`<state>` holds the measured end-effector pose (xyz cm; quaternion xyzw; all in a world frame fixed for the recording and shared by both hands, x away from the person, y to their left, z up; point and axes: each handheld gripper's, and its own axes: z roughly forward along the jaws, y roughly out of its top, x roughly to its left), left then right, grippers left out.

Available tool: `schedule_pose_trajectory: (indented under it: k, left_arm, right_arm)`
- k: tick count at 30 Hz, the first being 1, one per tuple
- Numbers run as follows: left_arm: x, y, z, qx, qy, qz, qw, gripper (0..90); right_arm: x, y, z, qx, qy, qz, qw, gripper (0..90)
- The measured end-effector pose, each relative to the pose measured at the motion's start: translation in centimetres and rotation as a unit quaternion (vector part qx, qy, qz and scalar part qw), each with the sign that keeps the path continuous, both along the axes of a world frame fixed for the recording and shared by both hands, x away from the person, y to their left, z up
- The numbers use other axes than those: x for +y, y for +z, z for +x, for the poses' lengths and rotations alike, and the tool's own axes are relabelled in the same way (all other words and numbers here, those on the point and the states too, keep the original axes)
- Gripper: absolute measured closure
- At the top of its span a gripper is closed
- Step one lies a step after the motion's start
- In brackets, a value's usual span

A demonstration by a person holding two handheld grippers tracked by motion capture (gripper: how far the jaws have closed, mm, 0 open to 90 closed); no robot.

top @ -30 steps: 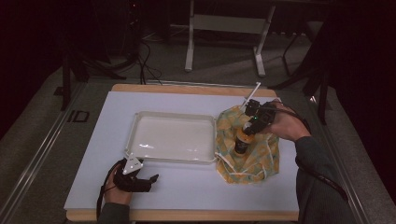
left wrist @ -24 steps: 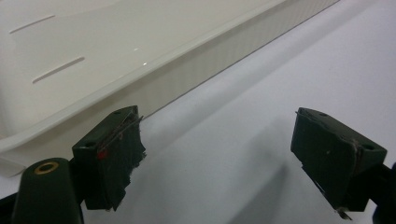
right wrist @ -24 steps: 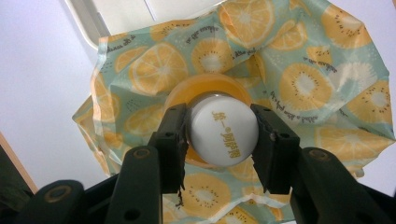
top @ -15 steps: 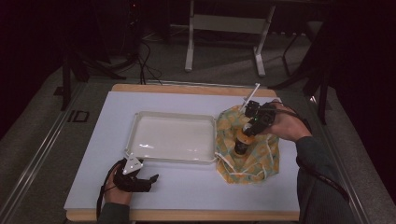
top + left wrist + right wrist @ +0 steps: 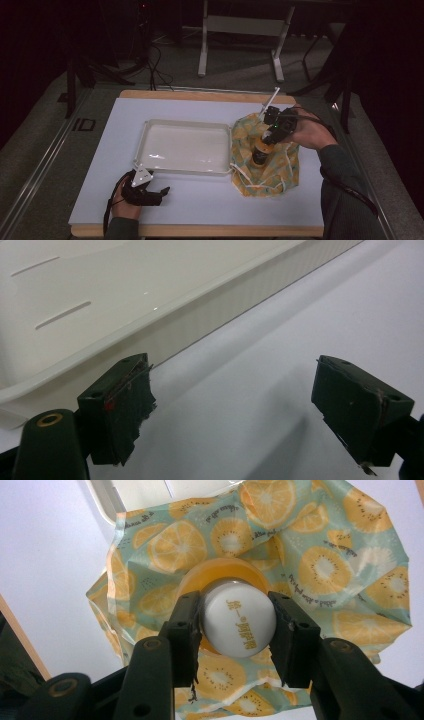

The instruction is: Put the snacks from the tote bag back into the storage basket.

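One table (image 5: pixel 200 210) with a white top carries everything here: one tray, one cloth, one bottle, and two grippers held by two hands.

At the near left, the person's left hand (image 5: pixel 122 202) holds the left gripper (image 5: pixel 159 192) low over the bare white surface, just in front of the tray's near left corner. In the left gripper view its two black jaws stand wide apart with nothing between them, only the table top, and the tray's ribbed side wall (image 5: pixel 235 305) runs across just beyond them.

The single white tray (image 5: pixel 185 170) sits in the middle of the table, shallow and rectangular. Two thin slots show in its floor in the left gripper view.

Just right of the tray lies one cloth (image 5: pixel 272 172), teal with orange and kiwi slices printed on it, crumpled, its left edge touching the tray's right end. White cords trail from its near edge.

One small orange bottle (image 5: pixel 259 154) with a white cap (image 5: pixel 239 624) stands upright on the cloth. The right gripper (image 5: pixel 267 137), held by the right hand (image 5: pixel 307 132) coming in from the right side, reaches down over it. In the right gripper view the two jaws are closed in on either side of the white cap, which bears yellow lettering, both jaws touching it
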<state>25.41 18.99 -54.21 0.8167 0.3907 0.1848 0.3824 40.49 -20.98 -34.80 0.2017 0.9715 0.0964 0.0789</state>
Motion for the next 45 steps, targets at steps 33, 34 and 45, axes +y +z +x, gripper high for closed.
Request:
schedule_pose_trajectory:
  k: [33,34,45]
  left_arm:
    - [0.0,0.0,0.0,0.0,-0.001,0.0,1.0,16.7]
    - [0.0,0.0,0.0,0.001,-0.001,0.0,1.0,16.7]
    - [0.0,0.0,0.0,0.0,0.0,0.0,1.0,16.7]
  right_arm:
    - [-0.5,3.7,0.2,-0.024,-0.011,0.003,0.9997,59.0]
    - [-0.5,3.8,0.2,-0.024,-0.01,0.003,0.9996,59.0]
    - [0.2,4.7,0.0,-0.03,0.0,0.003,0.9995,59.0]
